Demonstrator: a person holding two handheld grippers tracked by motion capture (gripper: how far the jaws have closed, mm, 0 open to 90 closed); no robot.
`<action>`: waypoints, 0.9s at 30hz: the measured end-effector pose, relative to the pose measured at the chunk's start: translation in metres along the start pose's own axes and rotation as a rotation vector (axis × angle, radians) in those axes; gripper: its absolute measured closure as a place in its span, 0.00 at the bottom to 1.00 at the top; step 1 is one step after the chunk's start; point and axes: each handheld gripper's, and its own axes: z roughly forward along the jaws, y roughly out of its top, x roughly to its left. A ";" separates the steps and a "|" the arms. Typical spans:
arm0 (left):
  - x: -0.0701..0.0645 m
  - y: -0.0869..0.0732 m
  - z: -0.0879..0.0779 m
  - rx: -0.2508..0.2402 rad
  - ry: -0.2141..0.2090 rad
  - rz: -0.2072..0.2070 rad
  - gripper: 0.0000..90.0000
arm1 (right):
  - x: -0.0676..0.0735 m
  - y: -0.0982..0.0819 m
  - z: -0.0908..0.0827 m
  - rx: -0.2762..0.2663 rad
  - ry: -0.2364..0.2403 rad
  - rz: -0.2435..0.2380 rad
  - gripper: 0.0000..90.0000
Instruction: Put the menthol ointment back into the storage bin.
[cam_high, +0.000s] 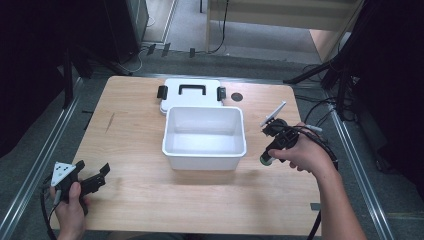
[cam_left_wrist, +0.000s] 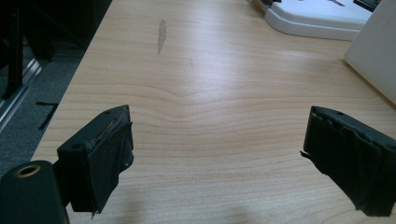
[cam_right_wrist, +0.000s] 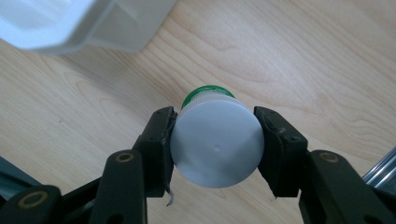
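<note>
A small container with a white round cap (cam_right_wrist: 217, 149) and a green body (cam_right_wrist: 205, 91) is clamped by its cap between the jaws of my right gripper (cam_right_wrist: 215, 114), which is shut on it. In the high view the right gripper (cam_high: 267, 154) holds this container (cam_high: 264, 160) just above the wooden table, right of the white bin (cam_high: 204, 150). My left gripper (cam_high: 94, 169) rests low at the table's front left corner. Its jaws stand wide apart over bare wood, so the left gripper (cam_left_wrist: 219, 116) is open.
The open white bin sits mid-table with nothing visible inside; its wall (cam_left_wrist: 373, 56) is to the left gripper's right. The bin's white lid (cam_high: 190, 97), with a black handle and latches, lies flat behind it. A small dark disc (cam_high: 237, 96) lies beside the lid.
</note>
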 end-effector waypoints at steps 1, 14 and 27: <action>0.000 0.000 0.000 -0.002 0.000 -0.002 0.10 | 0.000 0.002 -0.002 -0.005 0.000 -0.002 0.58; 0.000 0.000 0.000 -0.004 0.002 -0.001 0.10 | -0.002 0.024 -0.025 -0.017 -0.011 -0.012 0.58; 0.000 0.000 0.000 -0.007 0.002 -0.002 0.10 | 0.001 0.042 -0.045 -0.032 -0.030 -0.012 0.58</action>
